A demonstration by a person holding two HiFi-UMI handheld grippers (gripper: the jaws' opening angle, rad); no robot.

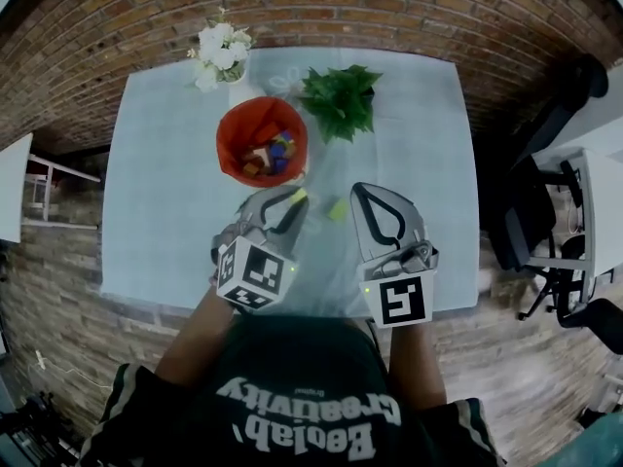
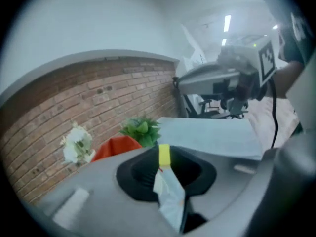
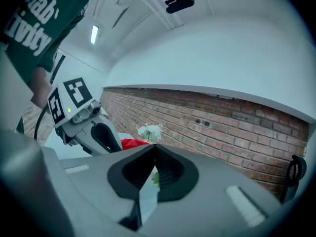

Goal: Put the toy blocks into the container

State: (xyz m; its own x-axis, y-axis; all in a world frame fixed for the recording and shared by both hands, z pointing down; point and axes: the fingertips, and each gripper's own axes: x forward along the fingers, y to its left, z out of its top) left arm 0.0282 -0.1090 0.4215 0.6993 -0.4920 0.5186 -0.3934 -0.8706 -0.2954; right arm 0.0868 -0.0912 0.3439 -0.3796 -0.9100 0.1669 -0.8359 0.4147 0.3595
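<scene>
The small yellow toy block sits pinched at the tips of the left gripper, jaws closed on it. The round red container, already holding blocks, lies just beyond those fingertips. The step in hand appears to be the carry: next, bring the block over the rim and release. The left gripper tilts downward; the right gripper is held nearly level beside it, jaws together and empty.

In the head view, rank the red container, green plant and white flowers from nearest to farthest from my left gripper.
1. Red container, just ahead on the table.
2. Green plant, ahead and to the right.
3. White flowers, at the far edge, left.
</scene>
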